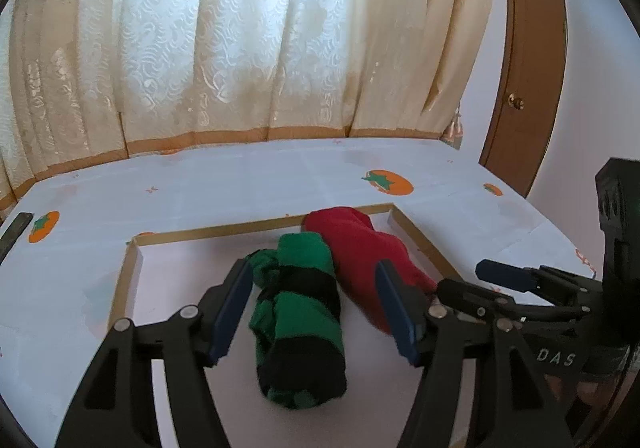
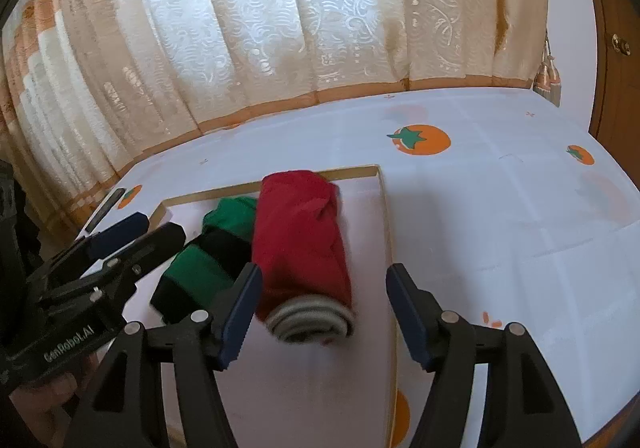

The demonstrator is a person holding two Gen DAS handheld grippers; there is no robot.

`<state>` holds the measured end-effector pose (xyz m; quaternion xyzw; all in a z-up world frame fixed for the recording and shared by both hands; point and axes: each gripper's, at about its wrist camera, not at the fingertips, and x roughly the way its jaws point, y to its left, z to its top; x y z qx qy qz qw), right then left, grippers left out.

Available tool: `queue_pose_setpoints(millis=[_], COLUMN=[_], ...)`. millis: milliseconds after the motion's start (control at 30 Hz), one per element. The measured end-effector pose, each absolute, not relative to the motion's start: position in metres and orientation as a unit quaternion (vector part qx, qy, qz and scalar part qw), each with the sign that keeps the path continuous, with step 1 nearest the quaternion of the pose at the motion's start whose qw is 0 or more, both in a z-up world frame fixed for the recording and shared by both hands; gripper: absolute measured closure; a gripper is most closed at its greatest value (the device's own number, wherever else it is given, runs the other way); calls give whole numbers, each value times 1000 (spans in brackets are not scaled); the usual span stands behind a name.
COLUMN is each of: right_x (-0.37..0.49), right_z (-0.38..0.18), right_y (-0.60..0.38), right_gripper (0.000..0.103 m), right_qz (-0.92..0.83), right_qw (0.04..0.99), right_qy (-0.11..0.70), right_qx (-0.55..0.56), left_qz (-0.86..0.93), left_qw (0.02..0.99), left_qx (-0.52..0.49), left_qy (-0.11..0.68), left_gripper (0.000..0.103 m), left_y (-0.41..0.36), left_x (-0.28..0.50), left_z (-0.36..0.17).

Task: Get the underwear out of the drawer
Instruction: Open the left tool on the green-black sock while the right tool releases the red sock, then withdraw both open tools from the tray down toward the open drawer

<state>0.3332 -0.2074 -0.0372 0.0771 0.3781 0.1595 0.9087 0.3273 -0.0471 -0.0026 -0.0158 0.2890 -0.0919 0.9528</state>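
A shallow white drawer tray with a wooden rim (image 1: 132, 260) (image 2: 382, 200) lies on the table. In it lie two rolled pieces of underwear side by side: a green and black striped roll (image 1: 300, 320) (image 2: 208, 264) and a red roll (image 1: 360, 248) (image 2: 300, 236) with a grey waistband end. My left gripper (image 1: 316, 312) is open, its fingers on either side of the green roll, just above it. My right gripper (image 2: 324, 308) is open, its fingers on either side of the red roll's near end. Each gripper shows in the other's view: the right one (image 1: 500, 276), the left one (image 2: 132, 232).
The table carries a white cloth with orange tomato prints (image 1: 388, 182) (image 2: 424, 138). A cream lace curtain (image 1: 240, 48) hangs behind it. A brown wooden door (image 1: 524, 88) stands at the right. A dark flat object (image 1: 16, 228) lies at the table's left edge.
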Motion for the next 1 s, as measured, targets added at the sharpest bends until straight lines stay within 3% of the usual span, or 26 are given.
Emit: queue_pose_setpoints(millis=[1000], right_x=[178], right_z=[-64], right_y=[-203], right_gripper=[34], right_qz=[235], right_qw=[897], right_qy=[373], right_qx=[36], left_qz=[-122], left_qw=[965], left_qx=[-10], left_qy=[230], left_gripper=[32], left_y=[-24], left_x=[177], left_z=[-6])
